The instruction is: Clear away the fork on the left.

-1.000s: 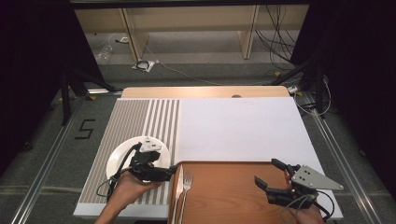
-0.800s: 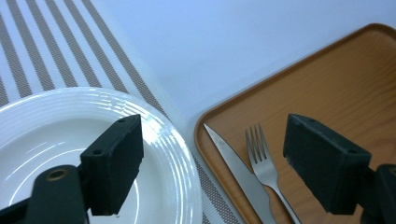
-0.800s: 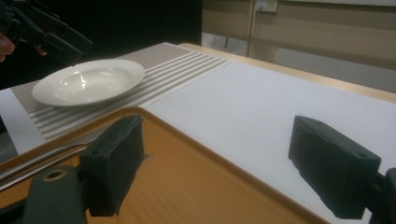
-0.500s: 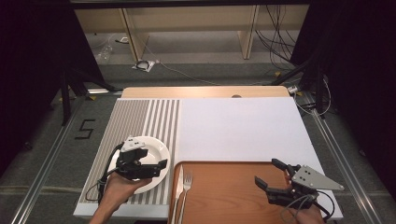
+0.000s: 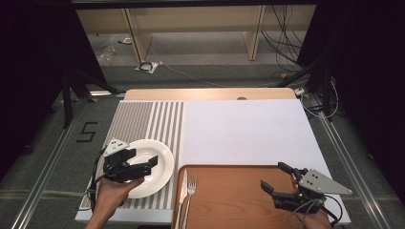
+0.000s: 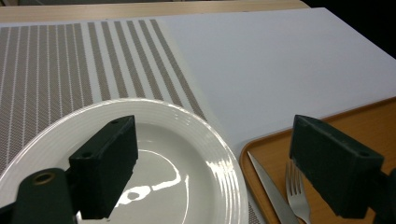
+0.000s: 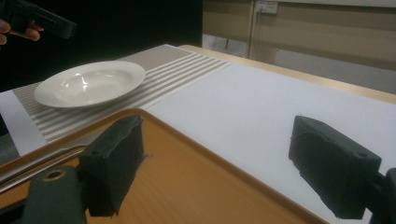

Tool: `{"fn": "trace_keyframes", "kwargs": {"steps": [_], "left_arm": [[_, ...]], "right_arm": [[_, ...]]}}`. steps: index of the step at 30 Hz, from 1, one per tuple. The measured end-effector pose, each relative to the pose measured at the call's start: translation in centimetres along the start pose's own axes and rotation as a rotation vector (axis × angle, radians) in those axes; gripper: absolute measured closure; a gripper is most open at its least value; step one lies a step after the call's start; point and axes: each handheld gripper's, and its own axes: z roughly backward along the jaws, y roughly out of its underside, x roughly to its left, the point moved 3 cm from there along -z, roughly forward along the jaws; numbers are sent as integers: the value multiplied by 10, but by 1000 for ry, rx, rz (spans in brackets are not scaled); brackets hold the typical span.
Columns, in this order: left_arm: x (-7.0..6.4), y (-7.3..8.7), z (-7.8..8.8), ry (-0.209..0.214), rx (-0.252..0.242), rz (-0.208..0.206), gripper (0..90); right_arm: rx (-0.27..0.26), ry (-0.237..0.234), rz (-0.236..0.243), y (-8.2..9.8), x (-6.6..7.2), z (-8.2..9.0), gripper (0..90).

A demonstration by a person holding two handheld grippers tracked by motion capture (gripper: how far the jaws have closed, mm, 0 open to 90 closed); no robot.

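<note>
**Plate released on the striped mat; cutlery lies between the two claws**

Left to right: the left gripper (image 5: 139, 163) hovers over the white plate (image 5: 160, 164), which rests on the striped placemat (image 5: 143, 121). Its jaws have just been opening and stand wide, nothing between them. To its right, on the near-left edge of the wooden tray (image 5: 239, 191), the knife (image 5: 182, 200) and fork (image 5: 190, 191) lie side by side, long axes running away from the person. The right gripper (image 5: 277, 180) hangs open and empty over the tray's right part. The cutlery is nearer the left gripper, so that hand probably takes it.
</note>
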Motion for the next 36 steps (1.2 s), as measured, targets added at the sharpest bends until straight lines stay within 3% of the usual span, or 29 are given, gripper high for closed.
{"fn": "trace_keyframes", "kwargs": {"steps": [6,11,14,36], "left_arm": [[7,4,5,-30,-23,55,152],[11,10,6,-46,-21,78,152],[13,12,7,-55,-34,120,152],[32,29,19,-119,-39,254,152]], "right_arm": [[2,1,-3,0,0,0,188],[0,0,-2,0,0,0,188],[0,0,-2,0,0,0,188],[0,-2,-1,1,0,0,187]]}}
